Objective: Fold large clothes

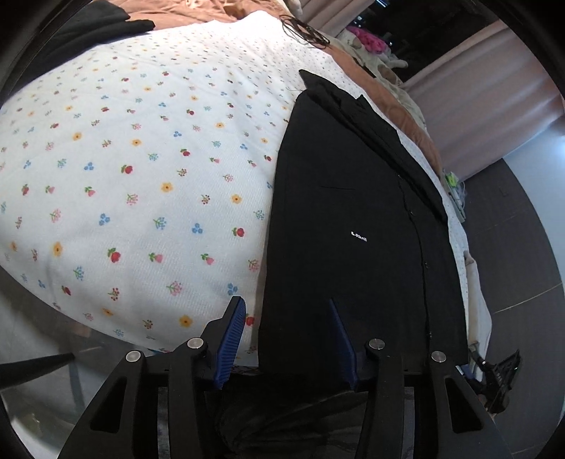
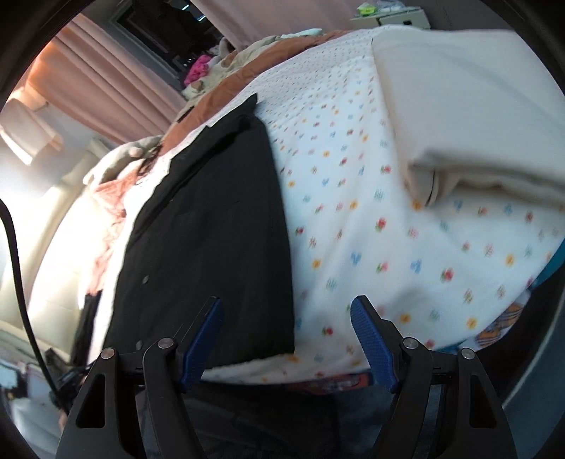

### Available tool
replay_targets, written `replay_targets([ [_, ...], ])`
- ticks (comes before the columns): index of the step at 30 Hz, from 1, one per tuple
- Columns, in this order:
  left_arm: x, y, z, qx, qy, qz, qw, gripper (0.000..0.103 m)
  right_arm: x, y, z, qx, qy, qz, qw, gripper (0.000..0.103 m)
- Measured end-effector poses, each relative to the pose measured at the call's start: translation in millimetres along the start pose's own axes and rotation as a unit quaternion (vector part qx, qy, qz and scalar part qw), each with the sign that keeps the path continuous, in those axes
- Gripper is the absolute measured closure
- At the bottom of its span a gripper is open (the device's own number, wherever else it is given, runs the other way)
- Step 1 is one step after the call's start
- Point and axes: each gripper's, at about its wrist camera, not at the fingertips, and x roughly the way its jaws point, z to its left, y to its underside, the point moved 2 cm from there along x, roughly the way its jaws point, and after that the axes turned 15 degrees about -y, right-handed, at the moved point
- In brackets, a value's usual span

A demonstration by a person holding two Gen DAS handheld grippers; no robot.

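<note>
My left gripper [image 1: 286, 339] stood at a middling gap, its blue pads [image 1: 231, 335] straddling the near corner of the black shirt [image 1: 353, 212] without pressing on it; nothing was held. My right gripper [image 2: 287, 339] stood wider, its pads [image 2: 372, 339] apart, the shirt's other near corner lying between them, with the pads seemingly just above the cloth; it too held nothing.

The shirt lay flat as a long, narrow strip, sides already turned in, a button line [image 1: 422, 247] running down it and a small white label [image 1: 359, 236] showing. It rested on the flowered sheet [image 1: 141, 159] of the bed, its near hem close to the bed's near edge. A folded cream blanket [image 2: 459, 106] lay well apart on the far side in the right view, and a dark garment [image 1: 88, 31] lay at the sheet's far corner in the left view.

The step in hand, as I judged it, was pinching the two near corners to carry the hem toward the collar. To do it well, each pair of pads should take every layer of the shirt and none of the sheet beneath, at matching depth from the hem, so that the lift stays level and the fold line falls square across the strip.
</note>
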Motion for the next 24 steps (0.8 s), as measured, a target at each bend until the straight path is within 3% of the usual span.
replay_targets([
  [7,9,-1,-4,-0.014,0.039,0.019,0.9990,0.053,18,12,-2,0.028,-0.077,-0.005,0.997,0.031],
  [12,19,-9,-10,-0.029,0.059,0.023,0.9975,0.053,37,6,5,0.033,-0.096,-0.012,0.995,0.031],
  [14,22,-10,-11,-0.037,0.068,0.023,0.9967,0.054,44,3,5,0.046,-0.103,-0.018,0.993,0.036],
  [19,20,-2,-11,-0.043,0.079,0.021,0.9957,0.056,55,1,-2,0.099,-0.116,-0.041,0.987,0.056],
  [21,19,1,-8,-0.050,0.076,0.022,0.9956,0.068,57,1,-7,0.116,-0.123,-0.044,0.985,0.067],
  [22,18,2,-5,-0.053,0.061,0.021,0.9965,0.086,58,2,-8,0.122,-0.121,-0.044,0.984,0.082],
  [24,16,2,0,-0.070,0.065,0.018,0.9952,0.089,57,3,-10,0.133,-0.123,-0.045,0.982,0.091],
])
